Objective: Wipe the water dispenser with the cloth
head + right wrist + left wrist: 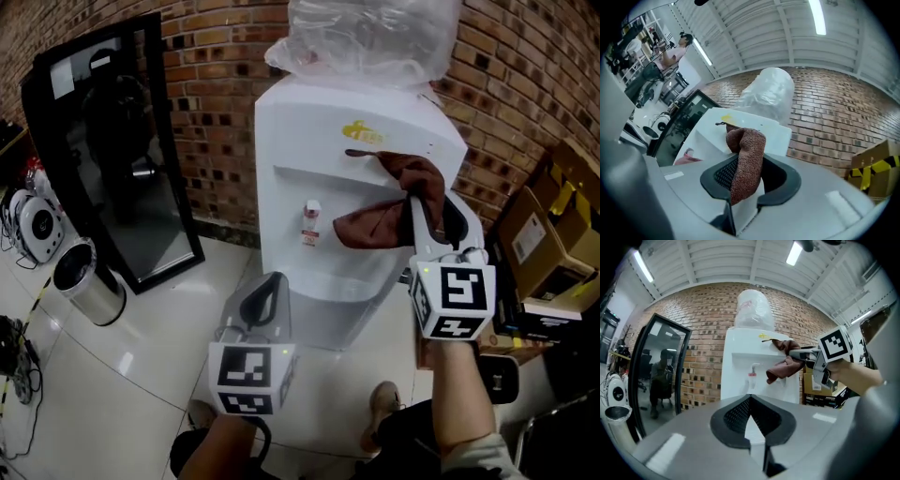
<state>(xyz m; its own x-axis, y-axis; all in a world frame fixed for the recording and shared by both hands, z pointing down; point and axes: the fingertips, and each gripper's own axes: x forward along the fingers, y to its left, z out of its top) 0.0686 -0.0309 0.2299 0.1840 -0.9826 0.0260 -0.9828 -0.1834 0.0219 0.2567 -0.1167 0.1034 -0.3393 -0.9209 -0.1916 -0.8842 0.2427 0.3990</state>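
room: brick wall [216, 112] at the back, pale tiled floor [122, 375] below
right fingers [721, 174]: clamped on the cloth [749, 159], with a fold of it standing up between the pads
right gripper [417, 211]: raised at the upper right front of the water dispenser [319, 141], marker cube [455, 300] facing the head camera
cloth: reddish-brown and bunched; upper end lies against the sloped front panel just right of the yellow logo [361, 131], the rest hangs down and left in front of the tap recess
left fingers [736, 416]: closed tip to tip, nothing between them
left gripper [272, 281]: lower than the right one, in front of the base and apart from it, pointing at the front panel
water dispenser: white, standing on the floor close to the wall; red tap [311, 223] in the recess; clear plastic wrap [366, 37] bunched on top (can't tell what is under it)
left of it: black-framed glass panel [122, 159] leaning on the wall, steel bin [89, 281] just in front of that
right of it: stacked cardboard boxes [548, 234], near the dispenser's side
bottom edge: person's forearms behind both grippers, one shoe [382, 405] on the floor
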